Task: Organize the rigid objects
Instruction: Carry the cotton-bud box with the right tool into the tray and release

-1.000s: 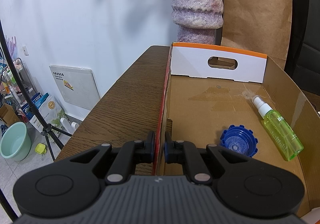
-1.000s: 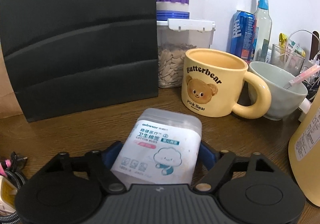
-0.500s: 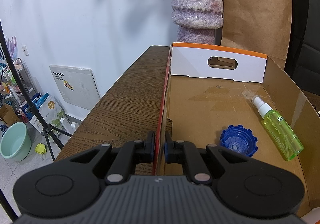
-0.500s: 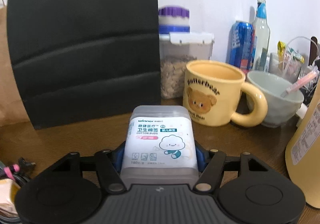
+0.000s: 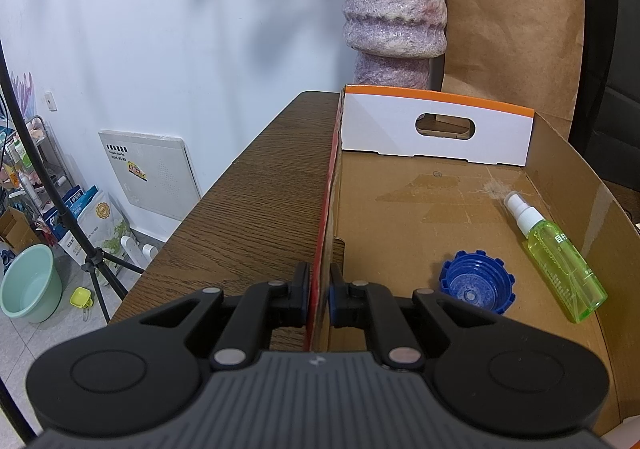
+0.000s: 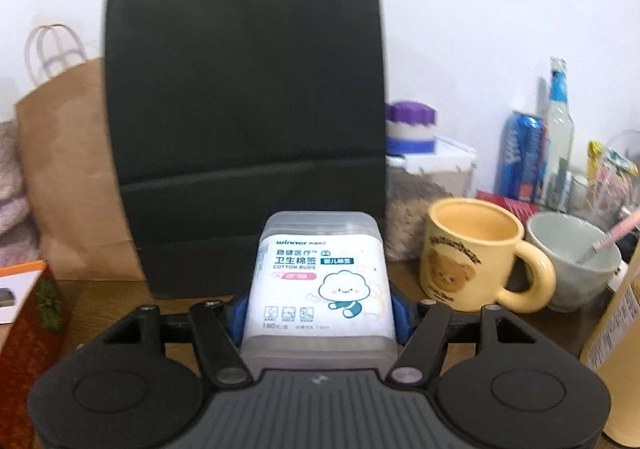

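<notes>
My left gripper (image 5: 319,295) is shut on the left wall of an open cardboard box (image 5: 404,205) on the wooden table. A blue ridged cap (image 5: 474,286) and a green spray bottle (image 5: 558,255) lie inside the box on its right. My right gripper (image 6: 320,313) is shut on a clear cotton buds box (image 6: 320,277) with a white label and holds it above the table. The corner of the cardboard box (image 6: 24,289) shows at the lower left of the right wrist view.
A black paper bag (image 6: 248,121) and a brown paper bag (image 6: 72,177) stand behind. A yellow bear mug (image 6: 476,253), a pale bowl (image 6: 572,261), a seed container (image 6: 428,185), a can (image 6: 522,157) and a bottle (image 6: 558,137) crowd the right. A purple vase (image 5: 394,5) stands behind the box.
My right gripper has closed on the cotton buds box and lifted it up and back from the table. The left gripper has not moved.
</notes>
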